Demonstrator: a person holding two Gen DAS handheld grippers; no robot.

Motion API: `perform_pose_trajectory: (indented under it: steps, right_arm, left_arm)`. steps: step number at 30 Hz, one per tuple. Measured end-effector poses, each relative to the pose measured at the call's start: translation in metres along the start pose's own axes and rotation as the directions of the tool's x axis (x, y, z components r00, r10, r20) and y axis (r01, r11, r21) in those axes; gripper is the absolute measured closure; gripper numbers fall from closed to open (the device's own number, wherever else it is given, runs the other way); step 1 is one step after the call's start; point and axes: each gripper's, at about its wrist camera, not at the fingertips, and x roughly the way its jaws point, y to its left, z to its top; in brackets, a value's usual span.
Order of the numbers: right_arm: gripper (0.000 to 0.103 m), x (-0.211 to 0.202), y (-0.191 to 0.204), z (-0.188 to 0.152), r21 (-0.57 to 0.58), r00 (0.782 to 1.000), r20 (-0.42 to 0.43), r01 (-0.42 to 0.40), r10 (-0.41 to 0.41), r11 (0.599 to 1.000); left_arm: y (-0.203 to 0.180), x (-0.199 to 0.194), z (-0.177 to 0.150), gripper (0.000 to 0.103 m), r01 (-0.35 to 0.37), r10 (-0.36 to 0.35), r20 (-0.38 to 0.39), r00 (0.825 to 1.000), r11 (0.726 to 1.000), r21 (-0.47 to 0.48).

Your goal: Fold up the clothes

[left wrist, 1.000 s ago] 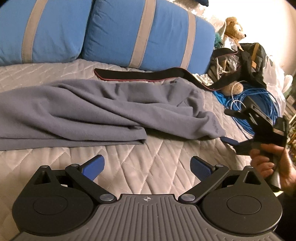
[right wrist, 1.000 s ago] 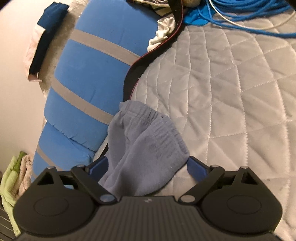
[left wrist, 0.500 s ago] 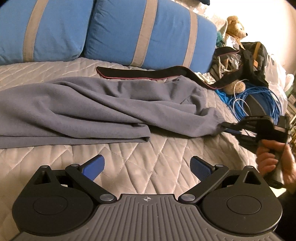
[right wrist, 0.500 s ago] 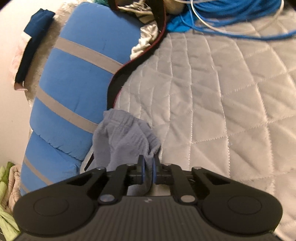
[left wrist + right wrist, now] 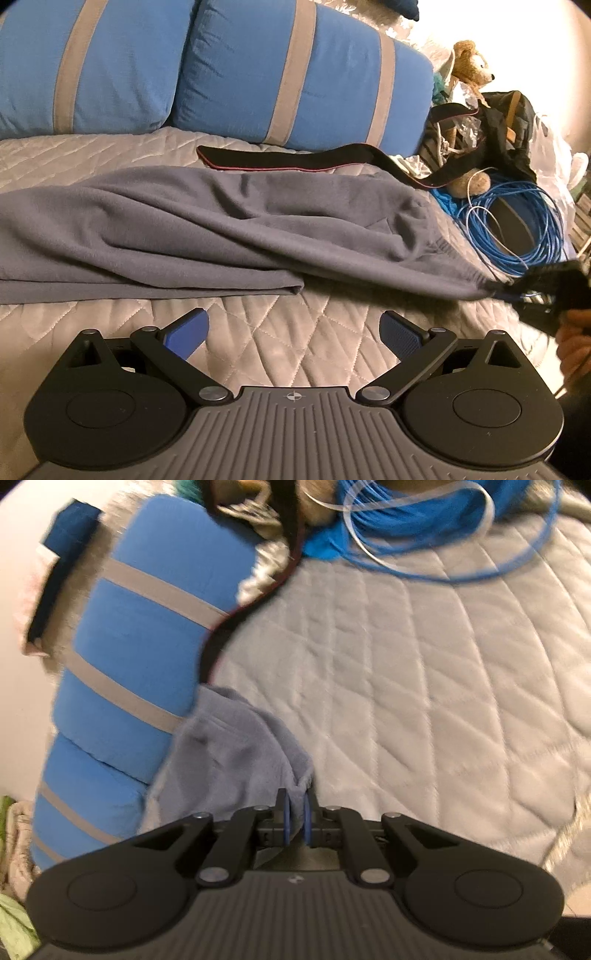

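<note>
The right gripper (image 5: 295, 821) is clenched on a bunched edge of the grey garment (image 5: 236, 753), the cloth pinched between its blue pads (image 5: 285, 821) and spilling forward and to the left of them. Left of that cloth stand the blue pillows (image 5: 147, 635); ahead and to the right of the fingers lies bare quilt (image 5: 424, 701), with a blue cable (image 5: 424, 528) coil at its far end. This view is blurred. The left gripper (image 5: 295, 328) hangs released, its pads (image 5: 186, 330) spread wide over the quilt with nothing between them. Just ahead of them the garment (image 5: 207, 229) lies stretched across the bed, its folded edge nearest the left pad, its right end drawn out taut to the right gripper (image 5: 517, 291), held in a hand (image 5: 576, 343) at the right edge. Beyond the garment a black strap (image 5: 280, 160) lies against the pillows (image 5: 295, 74); far right of the fingers are the cable (image 5: 517, 229) and a teddy bear (image 5: 471, 70).
</note>
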Motion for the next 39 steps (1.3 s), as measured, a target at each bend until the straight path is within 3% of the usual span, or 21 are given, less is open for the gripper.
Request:
perform_pose_trajectory:
  steps: [4, 5, 6, 7, 12, 14, 15, 16, 17, 24, 31, 36, 39]
  right_arm:
    - [0.086, 0.015, -0.007, -0.008, 0.012, 0.998, -0.036, 0.042, -0.041, 0.999]
    - [0.077, 0.016, -0.009, -0.010, 0.026, 0.998, -0.039, 0.044, -0.043, 0.999]
    - [0.060, 0.017, -0.012, -0.011, 0.041, 0.998, -0.041, 0.042, -0.040, 0.998]
    - [0.055, 0.018, -0.013, -0.012, 0.054, 0.999, -0.041, 0.033, -0.031, 0.998]
    - [0.045, 0.021, -0.010, -0.014, 0.046, 1.000, 0.005, -0.005, 0.005, 0.999]
    - [0.047, 0.023, -0.010, -0.013, 0.053, 1.000, 0.021, -0.013, 0.012, 0.999]
    - [0.064, 0.024, -0.010, -0.013, 0.049, 1.000, 0.024, -0.012, 0.011, 0.999]
    - [0.091, 0.023, -0.008, -0.013, 0.038, 1.000, 0.024, -0.006, 0.006, 0.999]
    - [0.094, 0.021, -0.006, -0.013, 0.025, 1.000, 0.025, 0.000, -0.001, 1.000]
    - [0.095, -0.011, 0.005, -0.013, -0.009, 0.999, 0.035, 0.013, -0.012, 1.000]
    - [0.096, -0.035, -0.011, -0.024, -0.015, 1.000, -0.020, 0.017, -0.017, 1.000]
    - [0.096, -0.035, -0.027, -0.029, -0.008, 0.997, -0.067, 0.038, -0.039, 0.999]
    - [0.096, -0.032, -0.033, -0.033, -0.002, 0.995, -0.095, 0.044, -0.044, 0.999]
  left_arm:
    - [-0.001, -0.003, -0.001, 0.003, 0.001, -0.001, 0.009, 1.000, 1.000, 0.004]
    - [0.000, -0.004, -0.001, 0.003, 0.001, -0.001, 0.013, 1.000, 1.000, 0.004]
    - [0.000, -0.005, -0.001, 0.003, -0.001, 0.001, 0.017, 1.000, 1.000, 0.003]
    - [0.001, -0.005, -0.001, 0.003, -0.002, 0.002, 0.021, 1.000, 1.000, 0.003]
    - [0.007, -0.006, 0.000, 0.003, -0.005, 0.006, 0.021, 1.000, 1.000, -0.017]
    - [0.008, -0.005, 0.000, 0.003, -0.002, 0.002, 0.018, 1.000, 1.000, -0.020]
    - [0.008, -0.005, 0.000, 0.003, -0.001, 0.002, 0.018, 1.000, 1.000, -0.017]
    - [0.008, -0.004, 0.000, 0.003, -0.002, 0.002, 0.017, 1.000, 1.000, -0.015]
    - [0.008, -0.004, 0.000, 0.003, -0.002, 0.003, 0.016, 1.000, 1.000, -0.013]
    - [0.008, -0.006, 0.005, 0.003, 0.019, -0.018, 0.028, 0.999, 1.000, -0.019]
    - [-0.017, -0.008, 0.034, 0.003, 0.042, -0.059, 0.119, 0.991, 0.990, 0.137]
    - [-0.055, 0.014, 0.078, 0.003, 0.078, -0.119, 0.127, 0.985, 0.953, 0.293]
    - [-0.083, 0.051, 0.118, 0.003, 0.133, -0.175, 0.067, 0.982, 0.901, 0.412]
